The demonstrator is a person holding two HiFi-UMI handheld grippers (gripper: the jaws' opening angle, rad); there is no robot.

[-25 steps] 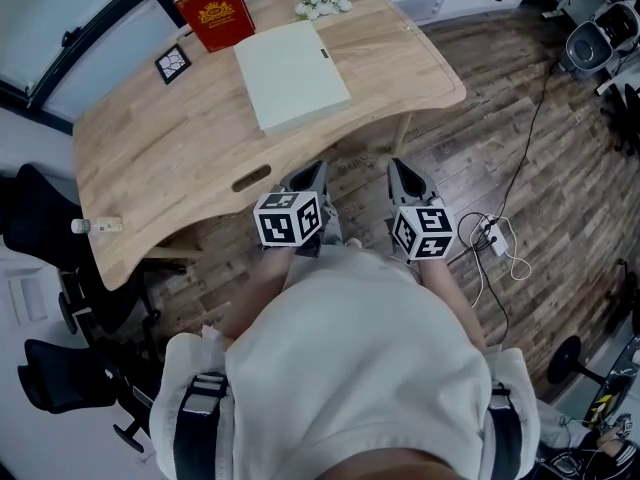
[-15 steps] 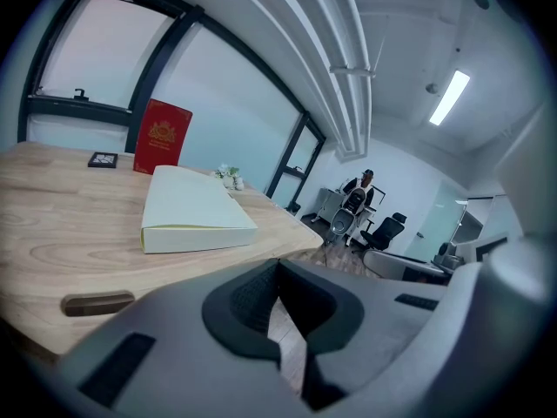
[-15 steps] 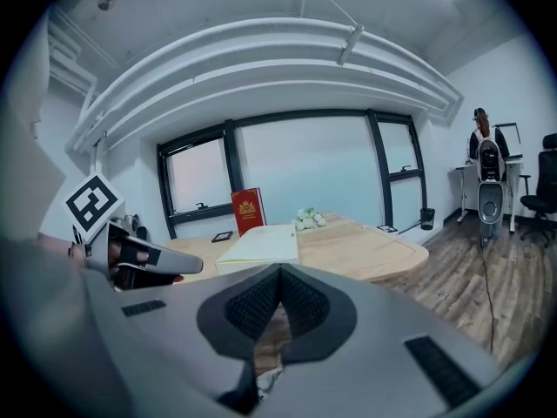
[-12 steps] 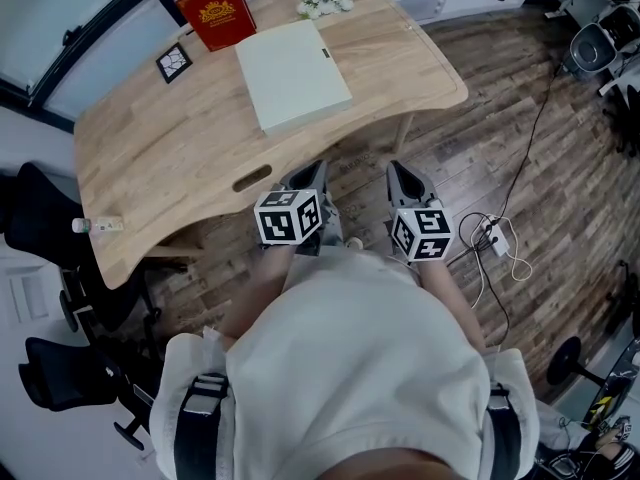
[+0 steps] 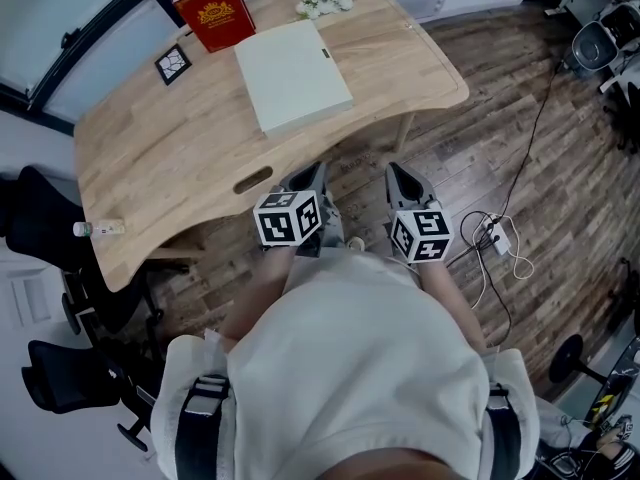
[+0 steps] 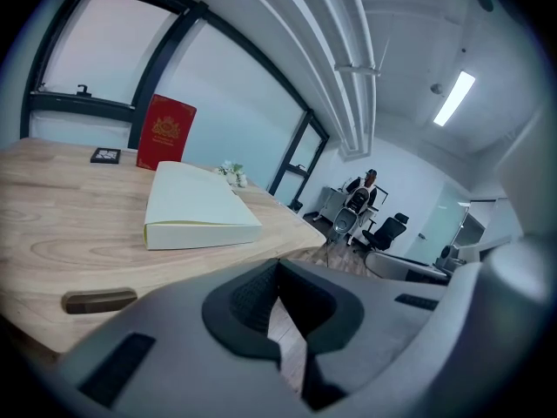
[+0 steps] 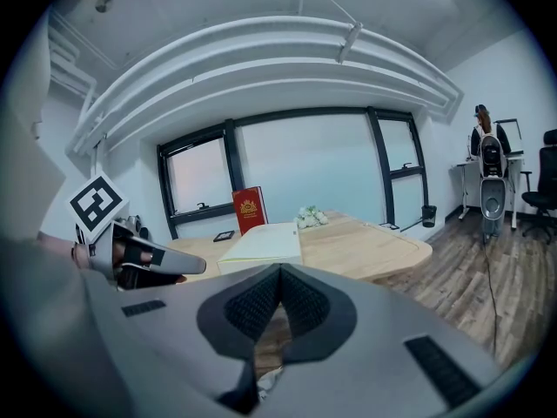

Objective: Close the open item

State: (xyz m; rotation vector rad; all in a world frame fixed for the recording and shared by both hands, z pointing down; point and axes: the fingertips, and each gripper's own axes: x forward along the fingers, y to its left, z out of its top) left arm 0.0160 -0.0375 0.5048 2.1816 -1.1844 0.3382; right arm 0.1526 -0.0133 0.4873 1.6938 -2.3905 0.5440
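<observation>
A thick pale cream book (image 5: 292, 75) lies flat and closed on the wooden table (image 5: 170, 158); it also shows in the left gripper view (image 6: 196, 207) and the right gripper view (image 7: 264, 243). Both grippers hang side by side off the table's near edge, close to the person's body and apart from the book. My left gripper (image 5: 312, 171) is shut with nothing between its jaws (image 6: 278, 264). My right gripper (image 5: 397, 171) is likewise shut and empty (image 7: 280, 273).
A red book (image 5: 214, 11) stands upright at the table's far edge, with a marker tile (image 5: 172, 63) to its left and white flowers (image 5: 322, 2) to its right. A small bottle (image 5: 98, 228) lies at the table's left end. Black chairs (image 5: 60, 388) stand left; cables (image 5: 495, 236) lie on the floor right.
</observation>
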